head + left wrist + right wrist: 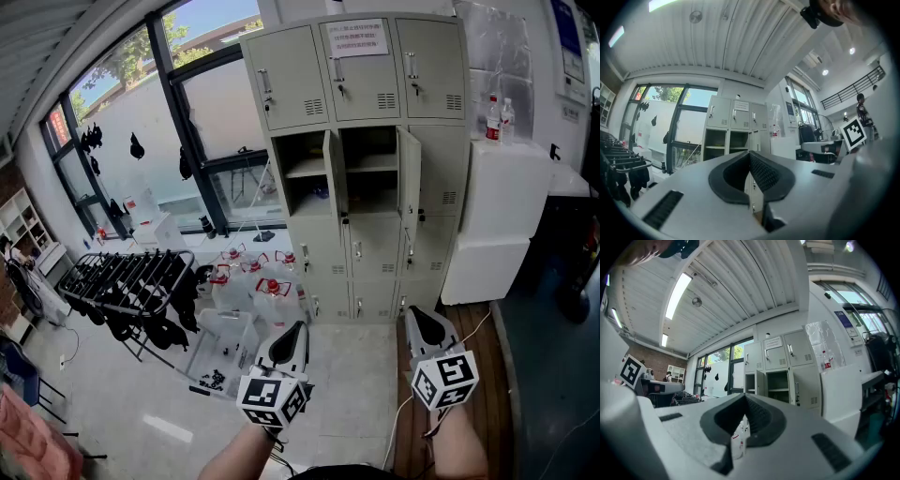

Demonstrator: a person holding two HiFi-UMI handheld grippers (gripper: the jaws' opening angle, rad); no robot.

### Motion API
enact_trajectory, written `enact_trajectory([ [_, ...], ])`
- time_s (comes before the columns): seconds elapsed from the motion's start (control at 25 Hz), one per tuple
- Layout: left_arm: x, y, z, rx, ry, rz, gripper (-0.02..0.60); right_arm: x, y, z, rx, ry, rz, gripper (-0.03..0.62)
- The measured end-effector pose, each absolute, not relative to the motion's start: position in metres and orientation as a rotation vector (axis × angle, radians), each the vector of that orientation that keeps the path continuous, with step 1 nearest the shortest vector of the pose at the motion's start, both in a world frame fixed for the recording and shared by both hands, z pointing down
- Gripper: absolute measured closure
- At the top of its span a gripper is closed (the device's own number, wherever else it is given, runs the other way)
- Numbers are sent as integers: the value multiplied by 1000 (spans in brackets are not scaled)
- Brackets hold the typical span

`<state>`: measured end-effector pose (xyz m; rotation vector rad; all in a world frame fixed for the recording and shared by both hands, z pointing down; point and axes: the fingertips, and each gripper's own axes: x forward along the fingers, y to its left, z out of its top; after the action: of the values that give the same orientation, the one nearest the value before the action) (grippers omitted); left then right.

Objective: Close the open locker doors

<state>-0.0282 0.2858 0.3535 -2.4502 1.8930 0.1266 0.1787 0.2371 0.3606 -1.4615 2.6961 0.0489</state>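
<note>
At the far left of the head view I see a black drying rack (131, 281) on the pale floor below the big windows (122, 131). Just right of it, a cluster of clear water jugs (251, 281) with red caps sits against the foot of the locker cabinet (375, 244).

My left gripper (292, 334) is held low and level in front of me, well short of the lockers. In the left gripper view its black pads (761, 171) are pressed together with nothing between them.

In the locker cabinet, the top row is closed, with a paper notice (356, 39) on the middle door. In the second row, the left and middle compartments stand open. The left open door (335, 173) juts out edge-on between the two compartments, and the right open door (409, 183) juts out at the middle compartment's right side. Neither gripper touches them.

My right gripper (417, 321) sits level beside the left one, also well short of the lockers. In its own view the jaws meet, empty.

At the far right, a white cabinet (502, 216) stands against the lockers, with two bottles (498, 118) on top.
</note>
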Motion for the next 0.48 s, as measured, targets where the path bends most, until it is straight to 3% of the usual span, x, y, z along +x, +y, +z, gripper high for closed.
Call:
enact_trajectory([
  [0.48,-22,283,354,-2454,1898,121,578,185,236,361,-1451,2691,29,594],
])
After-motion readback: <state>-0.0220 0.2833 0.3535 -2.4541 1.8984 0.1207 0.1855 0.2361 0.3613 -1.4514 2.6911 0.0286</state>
